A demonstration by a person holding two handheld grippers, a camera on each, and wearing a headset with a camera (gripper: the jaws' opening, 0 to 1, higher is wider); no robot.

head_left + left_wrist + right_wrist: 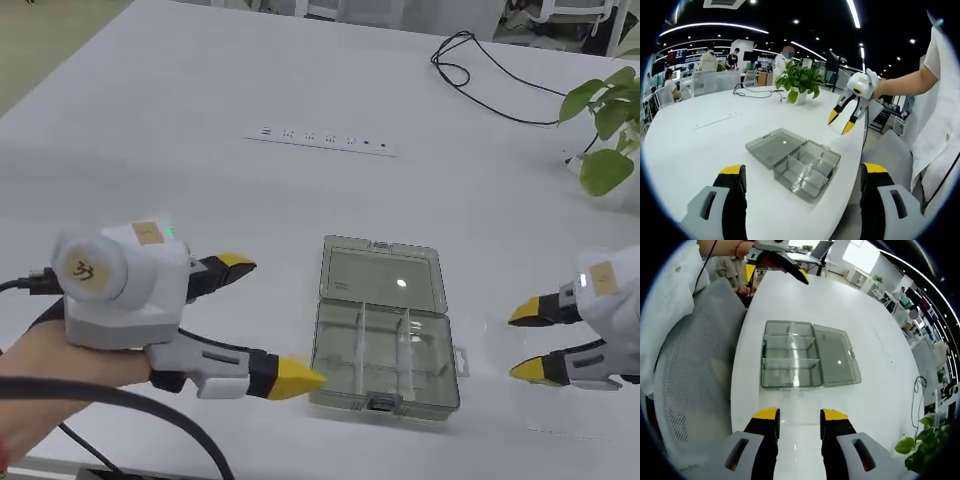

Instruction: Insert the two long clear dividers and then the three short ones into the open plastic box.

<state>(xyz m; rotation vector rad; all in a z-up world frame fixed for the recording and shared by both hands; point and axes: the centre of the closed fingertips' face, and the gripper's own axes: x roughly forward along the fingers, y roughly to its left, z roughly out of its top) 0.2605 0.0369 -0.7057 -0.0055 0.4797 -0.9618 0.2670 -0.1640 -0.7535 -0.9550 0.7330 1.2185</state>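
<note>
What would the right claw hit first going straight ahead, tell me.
Likely the open plastic box, at its tray's side wall; a faint clear piece lying just before it may come first.

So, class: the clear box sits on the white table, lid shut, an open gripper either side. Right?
No: the lid lies open, flat beside the box, as the right gripper view shows. It does sit on the white table, left gripper and right gripper open either side.
</note>
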